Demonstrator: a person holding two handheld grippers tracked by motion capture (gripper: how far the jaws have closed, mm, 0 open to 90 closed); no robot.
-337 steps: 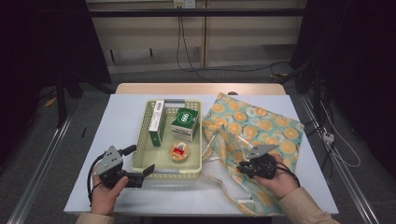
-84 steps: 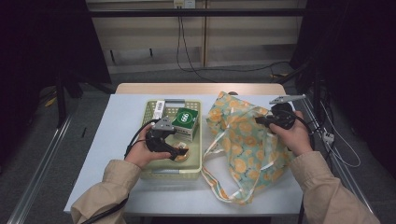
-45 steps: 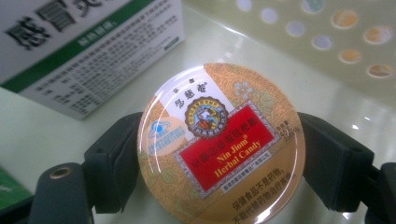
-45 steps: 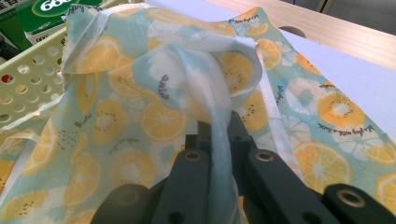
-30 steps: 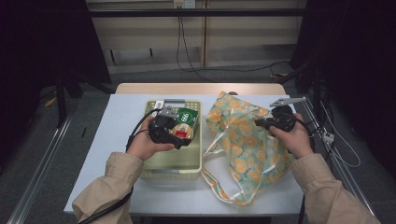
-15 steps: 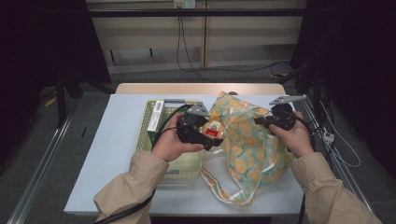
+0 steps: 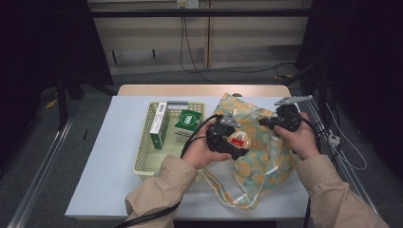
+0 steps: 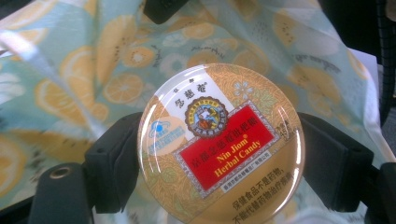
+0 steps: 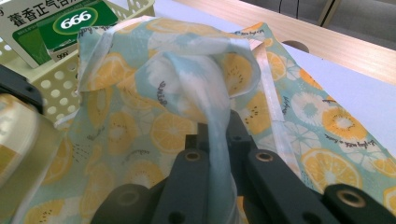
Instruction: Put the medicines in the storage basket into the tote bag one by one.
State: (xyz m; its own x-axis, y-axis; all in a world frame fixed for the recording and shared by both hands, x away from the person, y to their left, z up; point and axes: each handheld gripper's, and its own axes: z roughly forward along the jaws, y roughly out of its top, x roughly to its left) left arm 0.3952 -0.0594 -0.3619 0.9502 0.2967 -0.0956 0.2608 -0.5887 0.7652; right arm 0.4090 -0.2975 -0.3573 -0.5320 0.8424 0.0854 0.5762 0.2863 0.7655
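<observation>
1. At the bottom of the high view, two tan sleeves come in; the left hand carries the left gripper [image 7: 236,142] at centre frame, the right hand the right gripper [image 7: 268,122] just right of centre.
2. The left gripper's jaws are clamped on a round candy tin [image 7: 238,139], one black pad on each side of its rim, as the left gripper view shows at lower centre.
3. The candy tin [image 8: 219,144] is flat and circular with a glossy golden lid, a red label reading "Nin Jiom Herbal Candy", a round emblem above it, a white patch with a blue logo at its left, and dark Chinese print near the lower edge.
4. It hangs over the fabric bag [image 7: 259,152], pale teal with orange citrus slices, which lies at right centre of the table [image 7: 109,161].
5. The right gripper's jaws are closed on a bunched fold of the bag's cloth [image 9: 215,135], pulled up between them at lower centre of the right gripper view.
6. Farther left, a yellow perforated basket [image 7: 142,164] holds a green "666" box [image 7: 186,124] and a slim green-and-white box [image 7: 158,124] standing on edge.
</observation>
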